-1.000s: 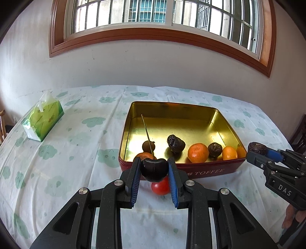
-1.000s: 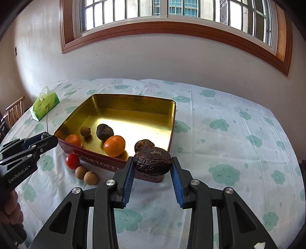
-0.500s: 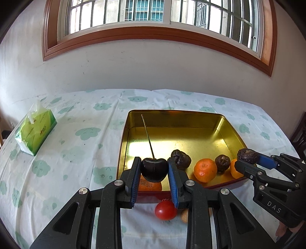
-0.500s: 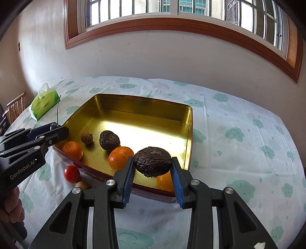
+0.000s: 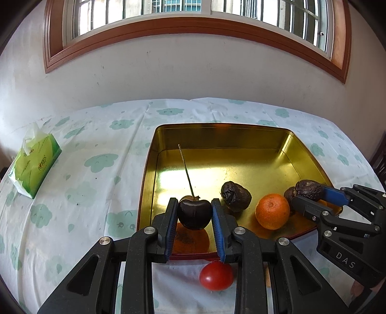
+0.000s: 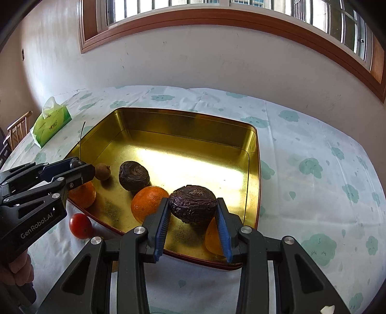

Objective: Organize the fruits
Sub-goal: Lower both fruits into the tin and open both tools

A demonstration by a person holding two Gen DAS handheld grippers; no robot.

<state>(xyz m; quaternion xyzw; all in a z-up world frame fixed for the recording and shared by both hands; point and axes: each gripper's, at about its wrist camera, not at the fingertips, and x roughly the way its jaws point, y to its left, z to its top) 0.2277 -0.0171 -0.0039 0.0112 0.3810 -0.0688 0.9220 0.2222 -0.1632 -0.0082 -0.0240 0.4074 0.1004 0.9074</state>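
The left gripper (image 5: pixel 194 215) is gripping a cherry (image 5: pixel 194 213) and the right gripper (image 6: pixel 193 210) a passionfruit (image 6: pixel 192 204), both hanging over the tin (image 5: pixel 217 130).

Daylight from the window (image 5: pixel 193 21) behind my table glares off the gold tin (image 6: pixel 193 166) floor. Both fisheye views are sharp, bowing hard and darkening at the corners.

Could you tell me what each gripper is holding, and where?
Left gripper: dark stemmed cherry, by its sides. Right gripper: wrinkled dark passion fruit, by its sides.
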